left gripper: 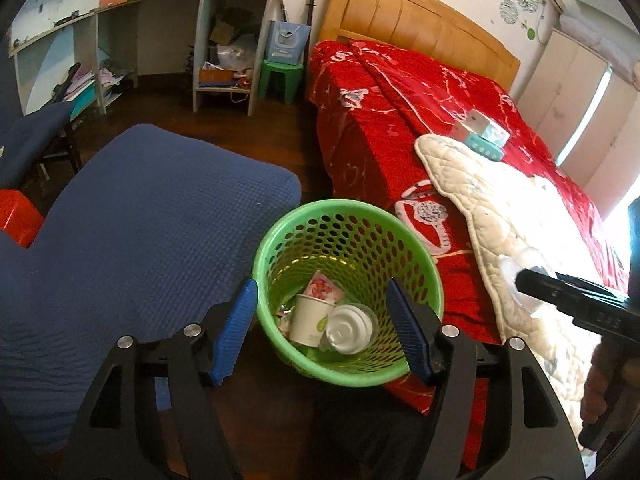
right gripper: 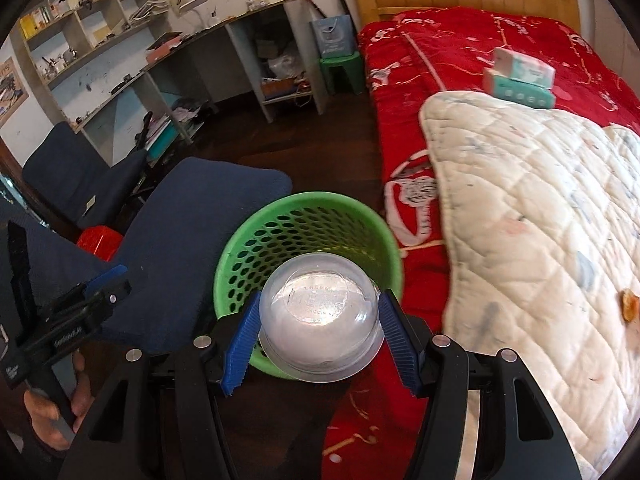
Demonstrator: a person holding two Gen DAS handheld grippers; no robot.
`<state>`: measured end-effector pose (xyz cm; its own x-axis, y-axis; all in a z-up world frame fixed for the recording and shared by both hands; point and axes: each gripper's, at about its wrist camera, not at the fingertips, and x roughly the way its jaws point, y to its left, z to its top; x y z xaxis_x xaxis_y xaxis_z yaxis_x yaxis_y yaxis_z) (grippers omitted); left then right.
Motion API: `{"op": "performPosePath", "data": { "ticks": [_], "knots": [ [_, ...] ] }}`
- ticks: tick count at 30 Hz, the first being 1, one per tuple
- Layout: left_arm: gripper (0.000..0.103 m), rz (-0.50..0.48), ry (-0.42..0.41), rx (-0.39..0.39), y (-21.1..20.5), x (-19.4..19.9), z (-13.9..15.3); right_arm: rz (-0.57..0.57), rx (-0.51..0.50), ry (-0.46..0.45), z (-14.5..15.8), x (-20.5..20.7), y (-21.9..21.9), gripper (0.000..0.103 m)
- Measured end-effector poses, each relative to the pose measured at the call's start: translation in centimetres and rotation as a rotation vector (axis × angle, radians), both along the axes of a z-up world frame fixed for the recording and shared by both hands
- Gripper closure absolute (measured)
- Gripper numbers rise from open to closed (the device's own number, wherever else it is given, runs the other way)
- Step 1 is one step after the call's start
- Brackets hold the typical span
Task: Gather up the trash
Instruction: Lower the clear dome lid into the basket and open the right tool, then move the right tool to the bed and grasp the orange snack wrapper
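A green perforated basket (left gripper: 348,220) stands on the dark floor between a blue chair and the bed. Inside lie a white paper cup (left gripper: 308,316), a clear plastic lid (left gripper: 348,328) and a floral wrapper (left gripper: 322,290). My left gripper (left gripper: 322,286) hangs open over the basket with nothing between its blue pads. My right gripper (right gripper: 320,298) is shut on a clear plastic bowl (right gripper: 320,320), held just above the near rim of the basket (right gripper: 304,208). The left gripper (right gripper: 112,284) shows at the left edge, a hand on its handle.
A blue chair seat (left gripper: 140,220) adjoins the basket's left side. The bed with a red cover (left gripper: 400,120) and white quilt (right gripper: 540,220) lies on the right, bearing tissue packs (right gripper: 520,76) and an orange scrap (right gripper: 628,306). Desk shelves and a green stool (left gripper: 280,76) stand behind.
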<state>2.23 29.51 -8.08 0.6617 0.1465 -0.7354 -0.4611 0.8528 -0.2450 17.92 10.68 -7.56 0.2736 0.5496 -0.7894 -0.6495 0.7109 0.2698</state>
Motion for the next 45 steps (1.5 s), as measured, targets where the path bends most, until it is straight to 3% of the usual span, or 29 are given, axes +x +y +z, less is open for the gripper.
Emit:
{"op": "performPosePath", "data": {
  "ticks": [4,7,10,17,30,45],
  "knots": [
    [0.037,0.008,0.000,0.002,0.4,-0.4,0.0,0.005,0.011,0.014,-0.4,0.2,1.8,0.045],
    [0.036,0.017,0.006,0.010,0.4,-0.5,-0.1,0.004,0.040,0.035,-0.6,0.3,2.4,0.037],
    [0.035,0.020,0.005,0.012,0.5,-0.8,-0.2,-0.003,0.058,0.041,-0.4,0.3,2.6,0.035],
    [0.035,-0.009,0.001,0.034,-0.6,-0.5,0.0,-0.026,0.045,0.024,-0.1,0.3,0.3,0.031],
    [0.033,-0.107,-0.015,0.036,-4.8,2.0,0.9,-0.201,-0.005,-0.030,0.1,1.9,-10.8,0.025],
    [0.029,-0.244,0.001,0.026,-11.5,5.7,1.0,-0.551,-0.092,-0.064,0.0,8.6,-28.9,0.012]
  ]
}}
